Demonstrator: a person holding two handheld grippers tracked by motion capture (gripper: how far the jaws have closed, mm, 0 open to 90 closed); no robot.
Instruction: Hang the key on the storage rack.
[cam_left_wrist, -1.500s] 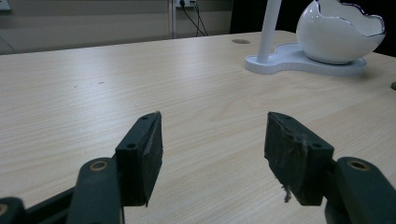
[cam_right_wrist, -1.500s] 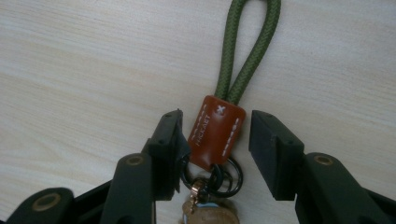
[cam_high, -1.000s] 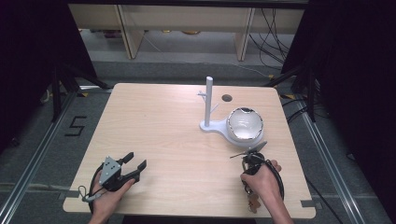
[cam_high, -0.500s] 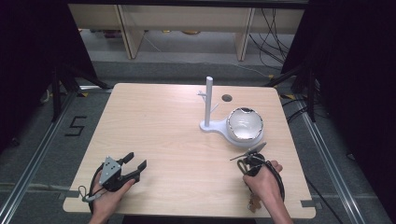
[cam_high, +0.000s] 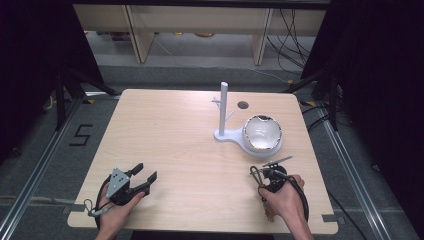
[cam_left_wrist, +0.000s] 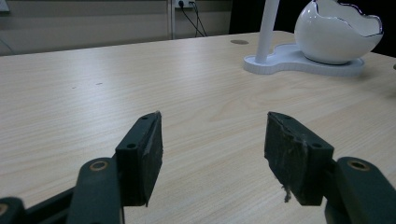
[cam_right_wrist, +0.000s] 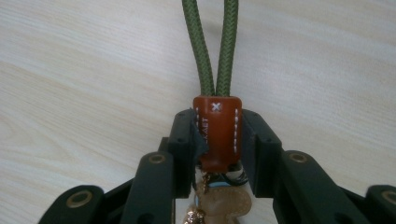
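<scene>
Both grippers sit at the near edge of the wooden table (cam_high: 175, 130), on the person's side of the white stand (cam_high: 235, 136). Gripped in the left hand, the left gripper (cam_left_wrist: 212, 149) rests far to the left of the stand, its jaws spread wide with bare tabletop between them. Just in front of the stand, the right gripper (cam_right_wrist: 218, 140) has its jaws pressed against a brown leather tab (cam_right_wrist: 217, 130), from which a green cord loop (cam_right_wrist: 212, 46) runs forward over the wood. On the stand's base sits a white egg-shaped bowl (cam_high: 262, 134) with a jagged rim; its inside looks pale and shiny, and its contents cannot be made out. A slim post (cam_high: 223, 107) rises from the base beside the bowl.
</scene>
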